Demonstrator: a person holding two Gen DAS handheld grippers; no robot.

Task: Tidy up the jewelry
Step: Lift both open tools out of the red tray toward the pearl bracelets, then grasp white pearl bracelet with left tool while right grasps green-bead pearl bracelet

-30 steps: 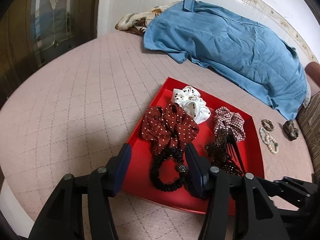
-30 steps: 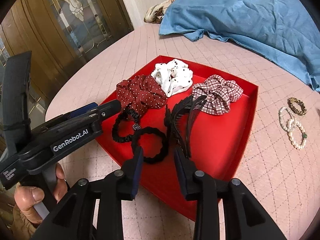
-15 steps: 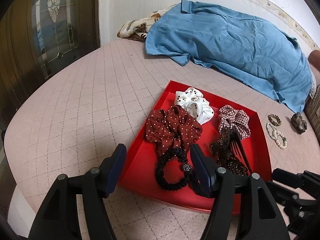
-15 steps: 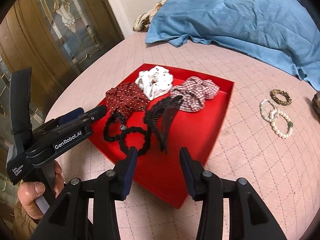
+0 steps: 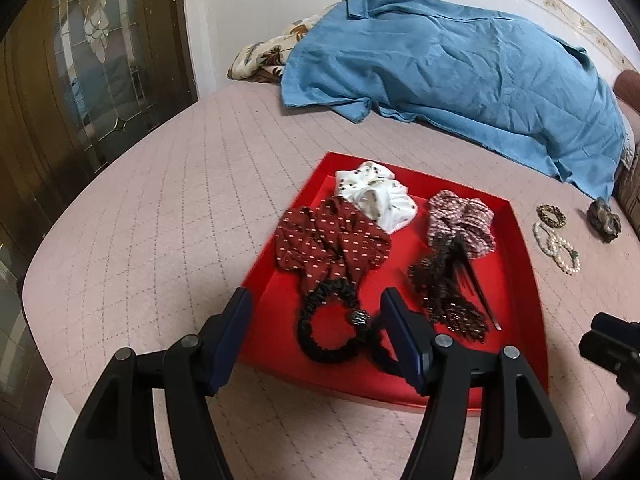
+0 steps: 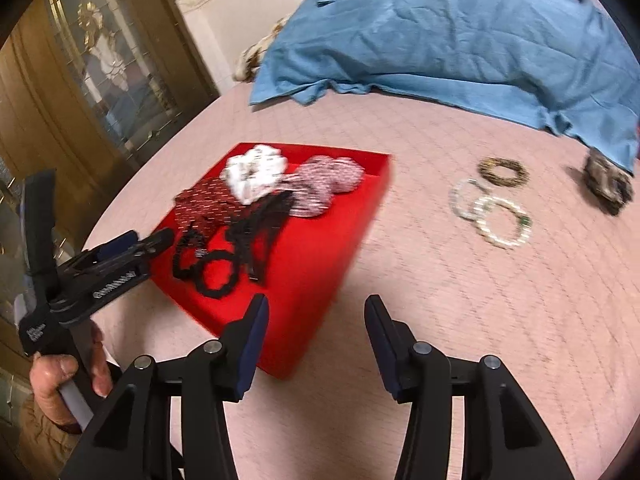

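1. Lying on a pink quilted bed [image 5: 160, 208], a red tray [image 5: 516, 280] holds a dark red dotted scrunchie [image 5: 332, 240], a white scrunchie [image 5: 376, 196], a plaid scrunchie [image 5: 460, 220], black hair ties [image 5: 332, 328] and a dark hair claw [image 5: 444, 284].
2. The left gripper [image 5: 316, 332] hovers over the tray's near edge, jaws spread and empty.
3. The right gripper [image 6: 316, 336] hangs above the tray's corner and bare quilt, jaws spread and empty.
4. Pearl bracelets [image 6: 496, 216] and a dark beaded bracelet [image 6: 504, 172] lie on the bed, right of the tray.
5. A blue cloth [image 6: 460, 36] lies behind.
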